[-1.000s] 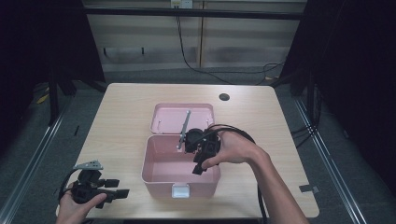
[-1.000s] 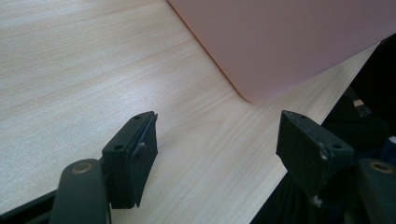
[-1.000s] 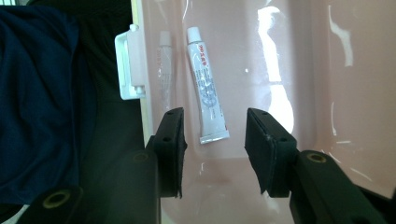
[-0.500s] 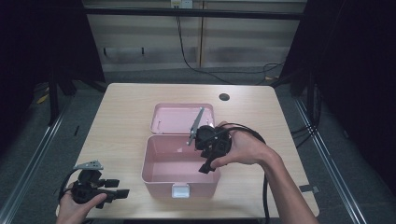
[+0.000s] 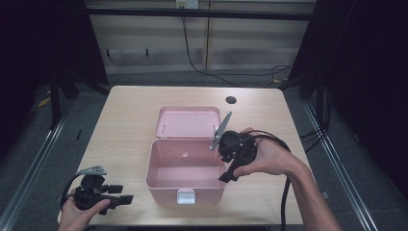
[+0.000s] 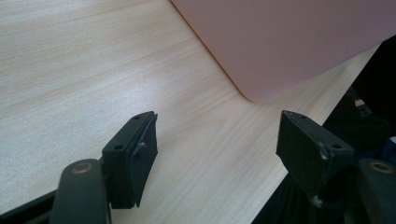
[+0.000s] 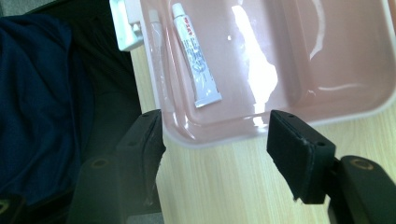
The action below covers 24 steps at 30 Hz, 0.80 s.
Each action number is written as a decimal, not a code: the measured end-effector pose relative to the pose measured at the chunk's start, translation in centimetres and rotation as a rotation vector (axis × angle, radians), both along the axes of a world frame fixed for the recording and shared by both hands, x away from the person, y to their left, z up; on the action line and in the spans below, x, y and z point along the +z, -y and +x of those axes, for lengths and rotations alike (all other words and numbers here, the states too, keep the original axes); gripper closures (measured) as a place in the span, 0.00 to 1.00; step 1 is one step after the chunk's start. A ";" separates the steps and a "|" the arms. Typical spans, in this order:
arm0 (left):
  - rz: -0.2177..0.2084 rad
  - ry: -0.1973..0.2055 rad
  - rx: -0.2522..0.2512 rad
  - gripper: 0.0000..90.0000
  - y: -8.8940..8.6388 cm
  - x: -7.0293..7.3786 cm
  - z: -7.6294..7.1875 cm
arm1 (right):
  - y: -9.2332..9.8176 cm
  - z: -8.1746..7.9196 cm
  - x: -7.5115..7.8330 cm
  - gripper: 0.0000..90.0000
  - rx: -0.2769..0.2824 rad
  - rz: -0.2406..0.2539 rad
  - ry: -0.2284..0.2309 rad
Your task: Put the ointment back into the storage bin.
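Observation:
An open pink box (image 5: 163,188) stands mid-table with its lid (image 5: 187,122) laid back behind it. My right gripper (image 5: 228,174) hangs over the box's right rim, tilted down. In the right gripper view its jaws (image 7: 215,128) stand wide apart above the rim; they have just been opening and nothing is between them. A white tube (image 7: 196,60) lies on the box floor (image 7: 289,56) beyond them. My left gripper (image 5: 122,193) rests low at the table's front left, open (image 6: 217,128) over bare wood, with the box's wall (image 6: 289,42) ahead of it.
The box's white latch (image 5: 186,196) faces the front edge. A dark round hole (image 5: 231,100) sits in the tabletop at the back right. A black cable (image 5: 284,192) trails from the right gripper along the forearm. Dark floor and metal rails surround the table.
My right gripper has moved right, from above the box's inside to its right rim, and its jaws have spread. The left gripper has stayed put.

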State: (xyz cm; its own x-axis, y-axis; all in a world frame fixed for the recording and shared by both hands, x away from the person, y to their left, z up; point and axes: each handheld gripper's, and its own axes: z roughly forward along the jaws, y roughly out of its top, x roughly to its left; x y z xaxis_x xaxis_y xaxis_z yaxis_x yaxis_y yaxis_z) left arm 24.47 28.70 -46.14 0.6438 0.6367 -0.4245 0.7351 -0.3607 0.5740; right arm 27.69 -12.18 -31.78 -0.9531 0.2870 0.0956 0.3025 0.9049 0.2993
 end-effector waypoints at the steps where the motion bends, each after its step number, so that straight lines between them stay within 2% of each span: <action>1: -0.001 0.000 0.001 0.32 0.0 0.0 0.0 | 0.2 -0.1 0.0 0.40 -0.003 0.000 0.001; 14: 0.000 -0.002 0.003 0.32 0.0 0.0 0.0 | 3.3 -0.9 -0.5 0.42 -0.052 0.006 0.006; 21: 0.002 -0.001 0.003 0.32 0.0 -0.1 0.0 | 5.1 -1.3 -1.2 0.43 -0.078 0.020 0.017; 24: -0.001 0.001 0.004 0.32 0.0 0.0 0.0 | 5.5 -1.3 -1.9 0.43 -0.089 0.002 0.009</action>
